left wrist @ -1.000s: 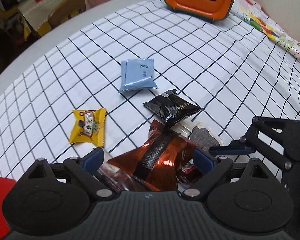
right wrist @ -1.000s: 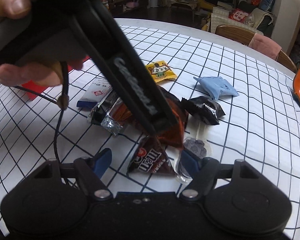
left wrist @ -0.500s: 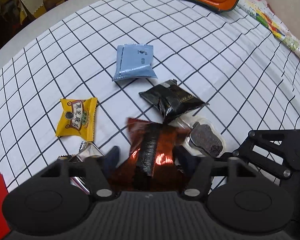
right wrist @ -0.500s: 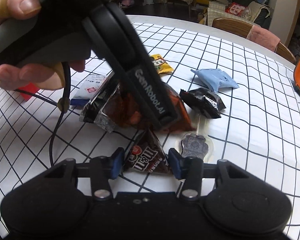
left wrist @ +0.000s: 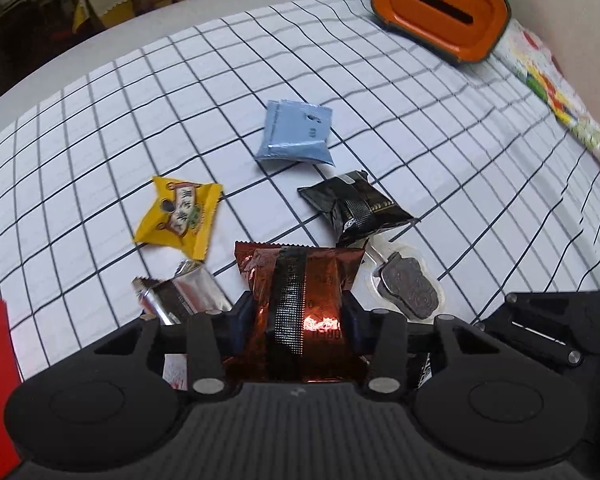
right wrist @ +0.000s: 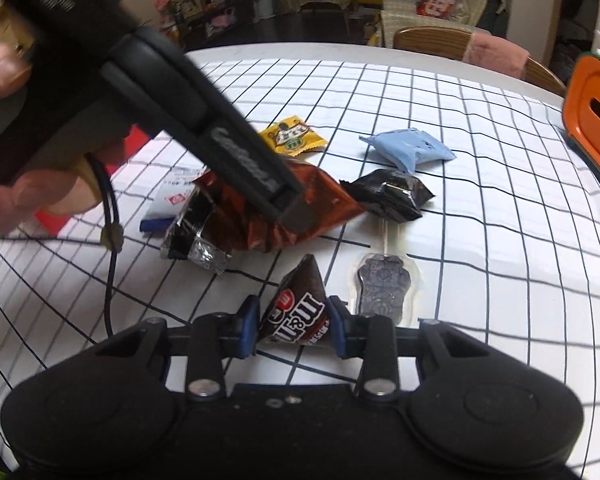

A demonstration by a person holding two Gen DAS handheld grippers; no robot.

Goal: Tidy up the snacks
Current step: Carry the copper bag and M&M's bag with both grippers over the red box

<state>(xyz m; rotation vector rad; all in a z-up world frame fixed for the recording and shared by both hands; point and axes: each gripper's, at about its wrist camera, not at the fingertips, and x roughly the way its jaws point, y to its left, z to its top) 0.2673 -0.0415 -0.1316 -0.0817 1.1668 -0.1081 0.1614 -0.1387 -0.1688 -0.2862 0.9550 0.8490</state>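
Room light is coming in even and moderately bright, shadows staying soft. Fisheye is bending the tablecloth [left wrist: 420, 128] grid hard toward the edges in both views. Glare is flaring orange off the copper foil packet [left wrist: 300, 292]. Left gripper [right wrist: 292, 210] is smearing with motion blur up close; the background room is sitting dim and soft.
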